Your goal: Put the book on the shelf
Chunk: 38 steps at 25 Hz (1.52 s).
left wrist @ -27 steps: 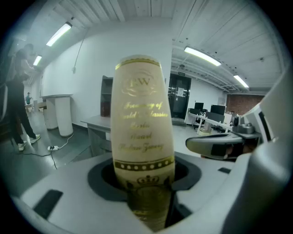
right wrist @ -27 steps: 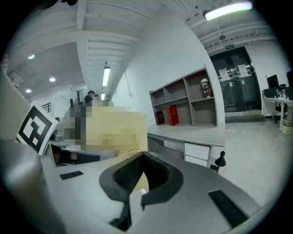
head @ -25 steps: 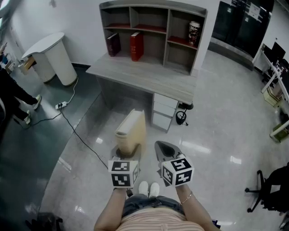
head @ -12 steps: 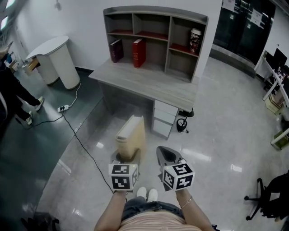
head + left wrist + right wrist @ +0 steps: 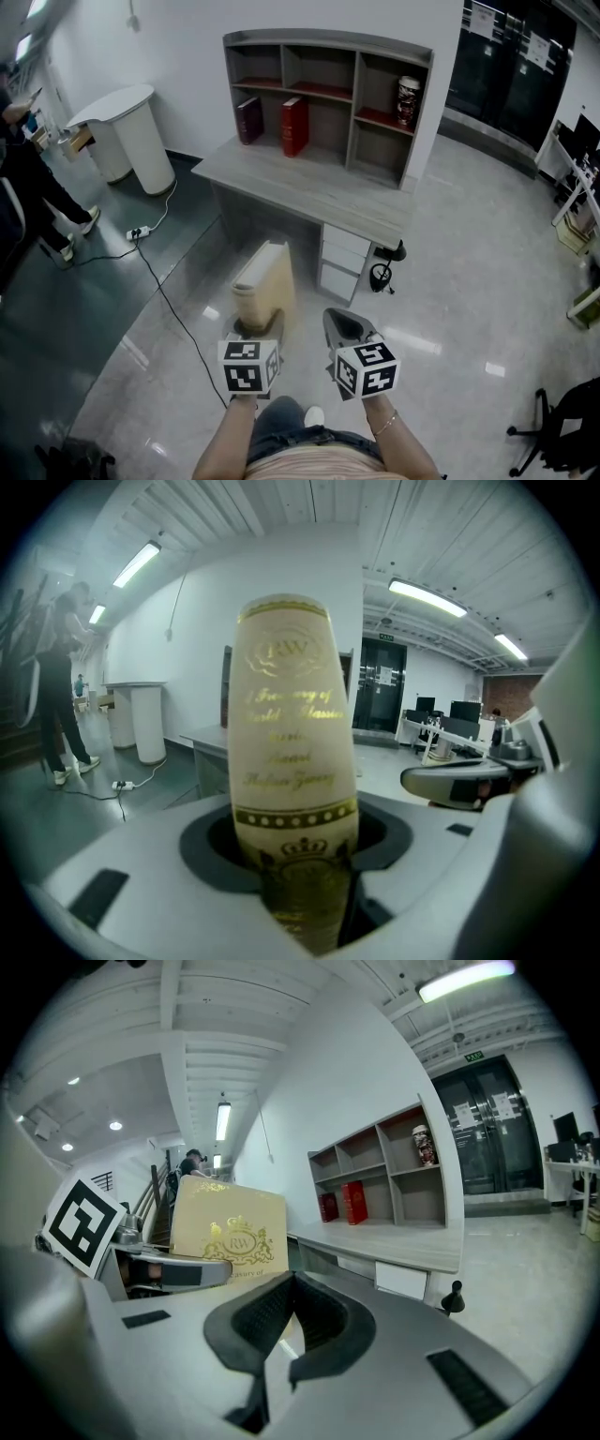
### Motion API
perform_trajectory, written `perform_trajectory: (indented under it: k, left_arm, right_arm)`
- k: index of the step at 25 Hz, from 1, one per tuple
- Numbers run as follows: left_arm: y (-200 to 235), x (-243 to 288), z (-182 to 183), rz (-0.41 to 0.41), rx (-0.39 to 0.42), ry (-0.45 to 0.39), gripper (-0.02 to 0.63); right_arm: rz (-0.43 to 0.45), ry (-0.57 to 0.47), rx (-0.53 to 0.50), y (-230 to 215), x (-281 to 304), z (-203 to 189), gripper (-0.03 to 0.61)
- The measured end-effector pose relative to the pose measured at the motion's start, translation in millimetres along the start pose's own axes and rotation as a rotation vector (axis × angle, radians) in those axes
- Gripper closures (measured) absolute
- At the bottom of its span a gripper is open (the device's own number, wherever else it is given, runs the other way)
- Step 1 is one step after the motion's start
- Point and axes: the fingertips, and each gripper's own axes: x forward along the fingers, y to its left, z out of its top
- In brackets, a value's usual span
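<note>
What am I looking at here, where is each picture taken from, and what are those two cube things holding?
There is no robot arm. A person carries a hand-held claw in each hand, and the marker cubes are parts of them. The head view looks down from the person's head; the other two views ride on the claws. The left claw is shut on a cream book. The right claw is shut and empty. Ahead, a shelf on a desk holds a dark red book, a red book and a can.
</note>
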Motion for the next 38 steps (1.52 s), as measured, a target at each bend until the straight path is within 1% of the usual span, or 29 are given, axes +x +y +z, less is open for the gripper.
perform_trajectory:
  k: [7, 12, 19, 26, 32, 38]
  left_arm:
    - [6, 2, 15, 0.034, 0.005, -0.019, 0.385]
    - [13, 10, 22, 0.039, 0.013, -0.018, 0.385]
    - [31, 33, 32, 0.033, -0.004, -0.018, 0.385]
    - [69, 73, 47, 0.031, -0.02, -0.012, 0.385]
    - [107, 116, 56, 0.026, -0.037, 0.008, 0.385]
    - [146, 158, 80, 0.019, -0.04, 0.016, 0.385]
  right_arm:
    - [0.004, -0.023, 0.008, -10, 12, 16, 0.569]
    - [0.012, -0.026, 0.018, -12, 28, 23, 0.569]
    - [0.017, -0.006, 0.007, -14, 59, 31, 0.569]
    - [0.021, 0.019, 0.001, -18, 113, 41, 0.569]
    - [0.037, 0.059, 0.004, -19, 173, 45, 0.569]
    - [0.04, 0.083, 0.012, -22, 236, 61, 0.569]
